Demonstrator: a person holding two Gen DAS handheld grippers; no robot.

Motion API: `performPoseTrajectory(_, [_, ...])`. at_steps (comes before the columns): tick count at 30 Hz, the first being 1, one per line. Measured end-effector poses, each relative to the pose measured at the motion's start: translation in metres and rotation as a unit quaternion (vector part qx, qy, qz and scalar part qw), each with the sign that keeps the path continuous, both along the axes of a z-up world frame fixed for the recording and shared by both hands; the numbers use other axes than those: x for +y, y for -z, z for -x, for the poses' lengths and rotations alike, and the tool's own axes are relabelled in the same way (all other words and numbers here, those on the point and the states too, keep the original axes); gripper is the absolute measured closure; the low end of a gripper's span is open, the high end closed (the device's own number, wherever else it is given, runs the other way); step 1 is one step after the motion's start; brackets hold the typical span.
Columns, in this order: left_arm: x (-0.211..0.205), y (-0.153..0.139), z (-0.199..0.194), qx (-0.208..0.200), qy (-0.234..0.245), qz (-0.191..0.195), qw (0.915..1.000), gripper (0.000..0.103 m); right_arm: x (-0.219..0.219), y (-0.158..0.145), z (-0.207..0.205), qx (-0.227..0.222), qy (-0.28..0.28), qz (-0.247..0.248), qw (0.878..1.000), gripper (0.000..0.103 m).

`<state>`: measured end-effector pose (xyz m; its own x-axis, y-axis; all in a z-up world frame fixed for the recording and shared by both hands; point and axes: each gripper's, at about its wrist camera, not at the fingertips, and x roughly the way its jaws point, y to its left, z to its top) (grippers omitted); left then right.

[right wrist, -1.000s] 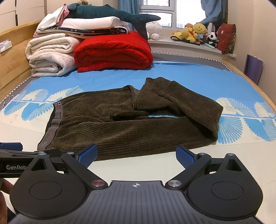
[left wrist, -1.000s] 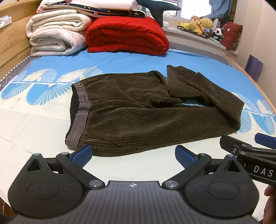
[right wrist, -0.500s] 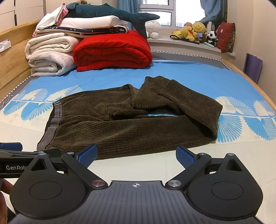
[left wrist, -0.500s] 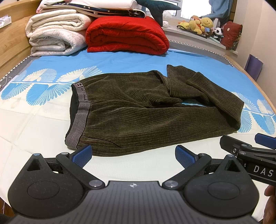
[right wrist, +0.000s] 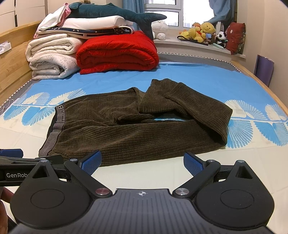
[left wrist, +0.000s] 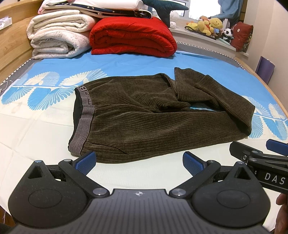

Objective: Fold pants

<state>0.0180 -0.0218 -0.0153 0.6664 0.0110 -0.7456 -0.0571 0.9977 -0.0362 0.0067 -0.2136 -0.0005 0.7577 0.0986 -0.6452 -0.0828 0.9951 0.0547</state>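
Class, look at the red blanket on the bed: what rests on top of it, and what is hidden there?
A folded dark star-patterned quilt overlaps the red blanket top edge, and a plush shark tail hangs over it. How far the quilt extends over the blanket is hidden.

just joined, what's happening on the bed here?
A person holds a two-finger gripper in each hand over a bed, set to fold the brown corduroy pants. The pants lie on the blue and cream sheet, waistband to the left, the legs already doubled back on the right. The left gripper and the right gripper are both open, short of the near edge of the pants, gripping nothing. Folded blankets are stacked at the far end.
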Motion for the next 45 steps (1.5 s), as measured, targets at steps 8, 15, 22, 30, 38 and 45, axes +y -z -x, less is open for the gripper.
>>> performPoseTrajectory(8, [0.000, 0.000, 0.000, 0.000, 0.000, 0.000, 1.0000, 0.001, 0.001, 0.000, 0.000, 0.002, 0.001, 0.000, 1.000, 0.005])
performPoseTrajectory(15, [0.000, 0.000, 0.000, 0.000, 0.000, 0.000, 1.0000, 0.001, 0.001, 0.000, 0.000, 0.003, 0.001, 0.001, 1.000, 0.005])
performPoseTrajectory(22, [0.011, -0.008, -0.001, -0.012, -0.004, 0.012, 0.9998, 0.001, -0.004, -0.004, 0.000, -0.013, 0.013, 0.003, 1.000, 0.007])
performPoseTrajectory(30, [0.088, -0.050, -0.043, -0.021, -0.017, 0.073, 0.9970, 0.076, -0.055, -0.010, -0.025, -0.003, 0.041, -0.046, 0.998, 0.039])
performPoseTrajectory(38, [0.181, -0.009, -0.114, 0.019, -0.071, 0.116, 0.9906, 0.077, -0.120, 0.007, -0.093, -0.010, 0.070, 0.001, 0.998, 0.059])
performPoseTrajectory(45, [0.227, 0.066, -0.137, 0.156, -0.120, 0.202, 0.9594, 0.067, -0.148, 0.074, -0.150, 0.046, 0.051, 0.122, 0.990, 0.053])
